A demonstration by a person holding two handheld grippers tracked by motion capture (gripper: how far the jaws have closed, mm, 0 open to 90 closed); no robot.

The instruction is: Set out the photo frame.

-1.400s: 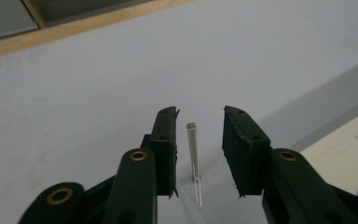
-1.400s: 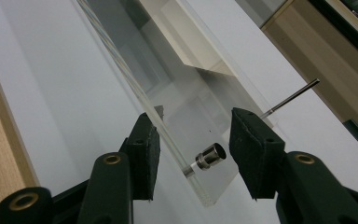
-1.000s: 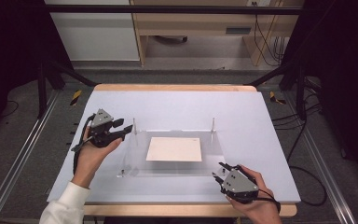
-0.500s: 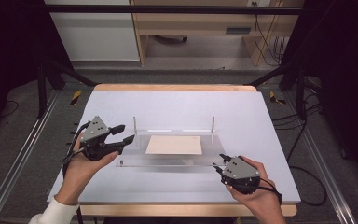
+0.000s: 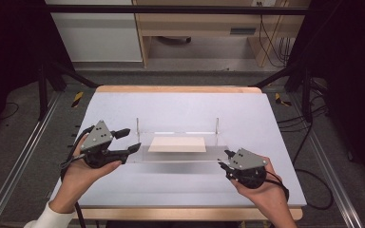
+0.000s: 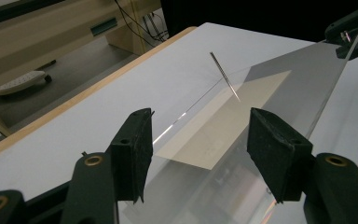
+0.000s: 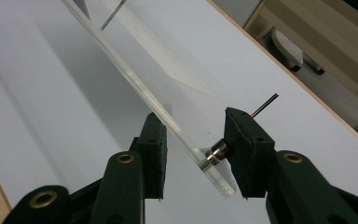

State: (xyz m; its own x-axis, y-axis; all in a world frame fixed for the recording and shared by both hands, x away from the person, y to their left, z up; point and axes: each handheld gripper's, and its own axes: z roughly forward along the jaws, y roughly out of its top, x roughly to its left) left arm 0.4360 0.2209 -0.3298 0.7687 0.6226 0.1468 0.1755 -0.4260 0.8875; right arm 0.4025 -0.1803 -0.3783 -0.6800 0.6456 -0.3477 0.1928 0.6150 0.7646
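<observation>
Two grippers: at clear acrylic panel
Left gripper: jaws just opening, astride panel edge, untouching
Right gripper: clamped on panel corner

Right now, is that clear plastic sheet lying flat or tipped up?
Tipped up: the clear sheet slants, its near edge lifted between the right gripper jaws.

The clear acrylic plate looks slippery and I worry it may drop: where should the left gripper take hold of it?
Probably at its left short edge, coming in level from the left. The clear acrylic plate is thin and flat, so the left gripper can straddle that edge, one pad on each face, mirroring the right gripper at the opposite corner beside the small metal stud.
</observation>
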